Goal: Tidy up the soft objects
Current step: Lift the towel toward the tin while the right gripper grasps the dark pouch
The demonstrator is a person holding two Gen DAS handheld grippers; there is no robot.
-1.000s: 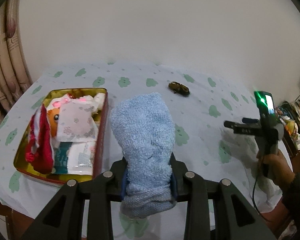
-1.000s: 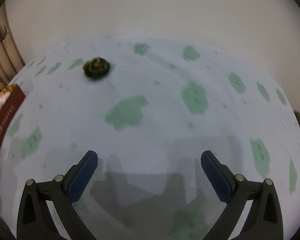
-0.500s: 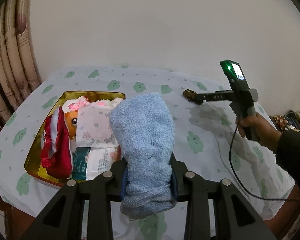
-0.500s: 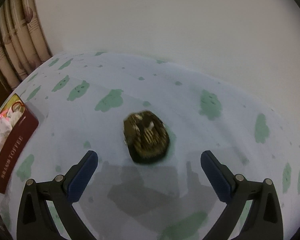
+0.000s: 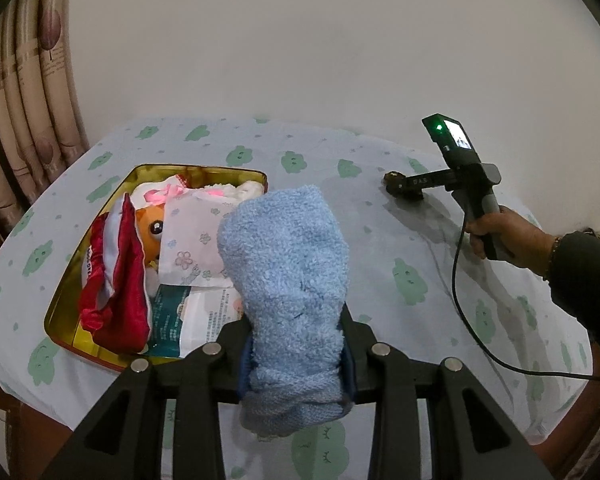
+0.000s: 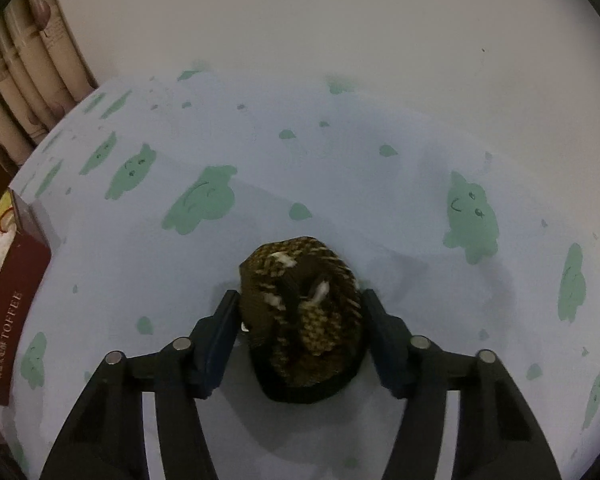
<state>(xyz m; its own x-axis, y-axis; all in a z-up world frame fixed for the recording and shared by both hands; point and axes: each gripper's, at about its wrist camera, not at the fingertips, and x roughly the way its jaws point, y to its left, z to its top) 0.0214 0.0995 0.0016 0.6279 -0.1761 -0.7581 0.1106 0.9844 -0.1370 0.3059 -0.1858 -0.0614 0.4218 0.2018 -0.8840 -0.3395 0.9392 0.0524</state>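
Observation:
My left gripper (image 5: pixel 296 360) is shut on a rolled light-blue towel (image 5: pixel 284 264), held above the tablecloth just right of the gold tin (image 5: pixel 60 312). The tin holds a red cloth (image 5: pixel 116 280), an orange plush toy (image 5: pixel 152 228) and a floral tissue packet (image 5: pixel 196 236). My right gripper (image 6: pixel 300 308) points down at a brown knitted ball (image 6: pixel 304 312) on the cloth; its jaws are closing, and both pads meet the ball's sides. In the left wrist view that gripper (image 5: pixel 400 188) stands at the far right of the table over the ball (image 5: pixel 392 178).
The tin's dark red wall (image 6: pixel 4 320) shows at the left edge of the right wrist view. A person's hand (image 5: pixel 500 232) holds the right gripper, and a black cable (image 5: pixel 460 280) trails from it. A curtain (image 5: pixel 32 100) hangs at the left, a white wall behind the table.
The right gripper swept leftward across the table to the brown ball, and its jaws have closed from wide open onto the ball's sides. The left gripper drifted slightly, still holding the towel.

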